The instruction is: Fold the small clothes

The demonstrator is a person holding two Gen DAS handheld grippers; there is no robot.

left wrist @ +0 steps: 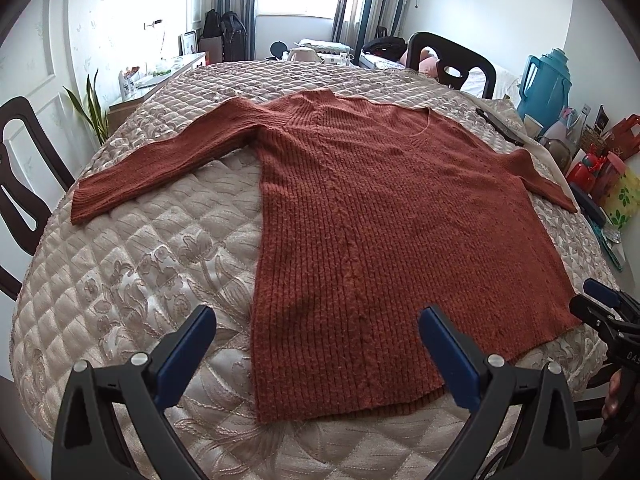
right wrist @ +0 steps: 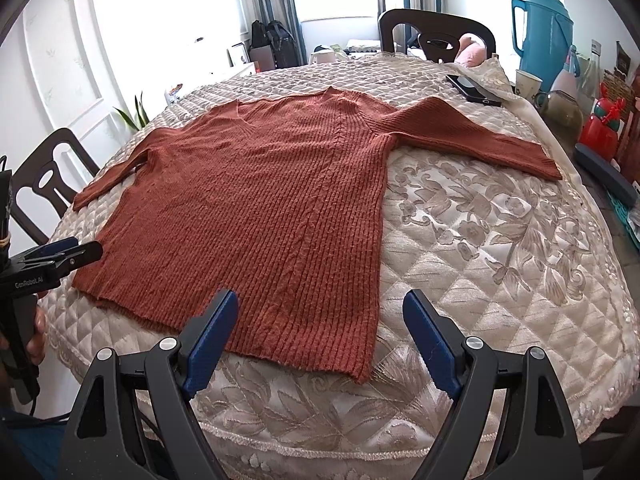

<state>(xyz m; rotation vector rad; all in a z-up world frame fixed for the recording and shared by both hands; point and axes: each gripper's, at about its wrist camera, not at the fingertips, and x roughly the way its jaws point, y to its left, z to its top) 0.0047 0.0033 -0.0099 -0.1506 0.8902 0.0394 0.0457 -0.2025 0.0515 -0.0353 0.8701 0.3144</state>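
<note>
A rust-red ribbed knit sweater [left wrist: 380, 208] lies flat and spread out on the quilted table cover, both sleeves stretched sideways; it also shows in the right wrist view [right wrist: 264, 208]. My left gripper [left wrist: 318, 320] is open and empty, hovering above the sweater's hem near its left corner. My right gripper [right wrist: 320, 304] is open and empty, above the hem near the sweater's right corner. The right gripper shows at the right edge of the left wrist view [left wrist: 608, 304]; the left gripper shows at the left edge of the right wrist view [right wrist: 60, 258].
A beige quilted cover [left wrist: 152, 264] drapes the table. Dark chairs stand at the far side [left wrist: 452, 60] and the left [left wrist: 20, 184]. A black phone [right wrist: 474, 88], a teal thermos [right wrist: 544, 28], a mug and red items crowd the right edge.
</note>
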